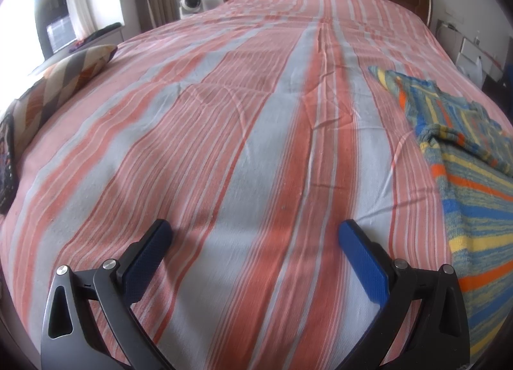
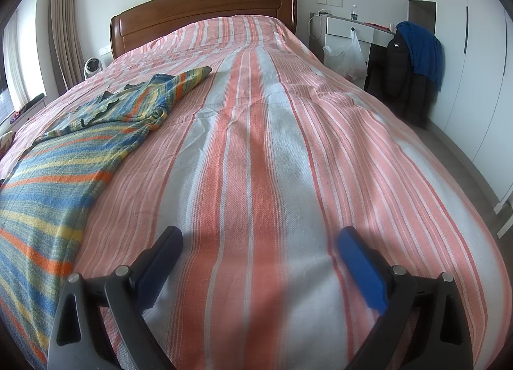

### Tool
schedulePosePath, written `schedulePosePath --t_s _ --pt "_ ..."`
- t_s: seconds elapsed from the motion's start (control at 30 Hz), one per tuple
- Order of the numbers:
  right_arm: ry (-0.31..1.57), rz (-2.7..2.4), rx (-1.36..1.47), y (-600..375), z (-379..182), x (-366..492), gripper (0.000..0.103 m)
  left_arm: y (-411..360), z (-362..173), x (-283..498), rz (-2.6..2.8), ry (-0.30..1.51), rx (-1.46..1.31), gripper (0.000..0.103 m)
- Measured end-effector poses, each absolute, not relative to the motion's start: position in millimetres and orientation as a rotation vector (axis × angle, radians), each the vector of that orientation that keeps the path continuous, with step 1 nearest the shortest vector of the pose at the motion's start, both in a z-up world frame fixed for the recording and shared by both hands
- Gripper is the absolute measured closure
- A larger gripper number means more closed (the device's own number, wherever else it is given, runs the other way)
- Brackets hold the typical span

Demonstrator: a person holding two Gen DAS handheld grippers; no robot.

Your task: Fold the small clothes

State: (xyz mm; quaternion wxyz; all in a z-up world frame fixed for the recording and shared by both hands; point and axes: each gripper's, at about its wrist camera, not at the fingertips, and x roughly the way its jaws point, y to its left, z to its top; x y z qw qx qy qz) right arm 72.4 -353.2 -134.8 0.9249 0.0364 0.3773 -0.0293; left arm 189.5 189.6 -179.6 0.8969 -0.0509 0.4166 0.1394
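Note:
A knitted garment [image 1: 465, 177] striped blue, yellow, green and orange lies spread on the bed, at the right edge of the left wrist view. The same garment [image 2: 61, 158] fills the left side of the right wrist view, its sleeve reaching toward the headboard. My left gripper [image 1: 256, 235] hovers open over bare bedspread, left of the garment, nothing between its blue pads. My right gripper [image 2: 259, 238] is also open over bare bedspread, to the right of the garment, holding nothing.
The bed [image 2: 272, 133] has a pink, red and grey striped cover and a wooden headboard [image 2: 198, 8]. A patterned pillow [image 1: 61, 81] lies at the bed's left edge. A desk [image 2: 349, 30] and a chair with jackets [image 2: 410, 59] stand at the right.

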Motion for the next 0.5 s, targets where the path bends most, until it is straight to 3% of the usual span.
schedulePosePath --t_s 0.5 --pt "0.773 -0.061 0.074 -352.4 -135.3 72.0 0.006 191.2 -180.3 190.3 0.290 0.852 -0.105 0.000"
